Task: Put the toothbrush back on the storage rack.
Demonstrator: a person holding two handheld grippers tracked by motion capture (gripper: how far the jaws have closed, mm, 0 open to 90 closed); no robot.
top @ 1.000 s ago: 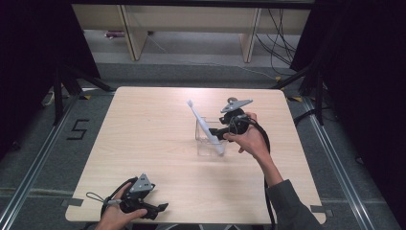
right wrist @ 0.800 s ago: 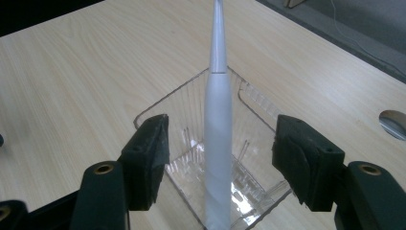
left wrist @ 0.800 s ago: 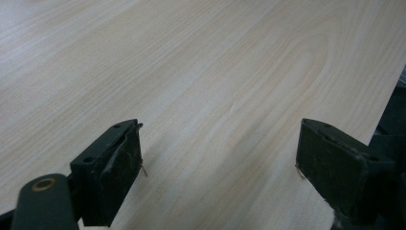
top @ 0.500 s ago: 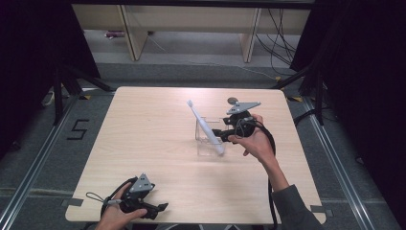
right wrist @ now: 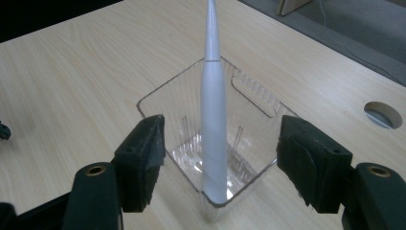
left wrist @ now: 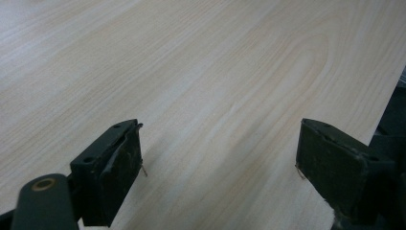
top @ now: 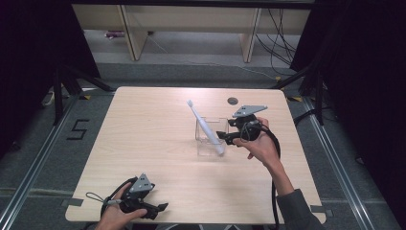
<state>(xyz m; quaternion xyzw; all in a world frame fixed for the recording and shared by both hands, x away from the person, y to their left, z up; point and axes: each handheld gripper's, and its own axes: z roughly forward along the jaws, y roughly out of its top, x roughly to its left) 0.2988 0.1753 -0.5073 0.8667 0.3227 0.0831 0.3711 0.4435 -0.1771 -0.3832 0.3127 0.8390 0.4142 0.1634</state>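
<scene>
From the high view, a white electric toothbrush is leaning in a clear plastic box mid-tabletop, head tilting up and away. The right hand-held gripper is sitting just beside the box; the left hand-held gripper is resting near the front edge.

In the left gripper view, the jaws are standing apart over bare wood.

In the right gripper view, the jaws have just been opening and are flanking the toothbrush without pressing it. It is probably light, stiff and slippery, so gripping the thick handle looks safest.
</scene>
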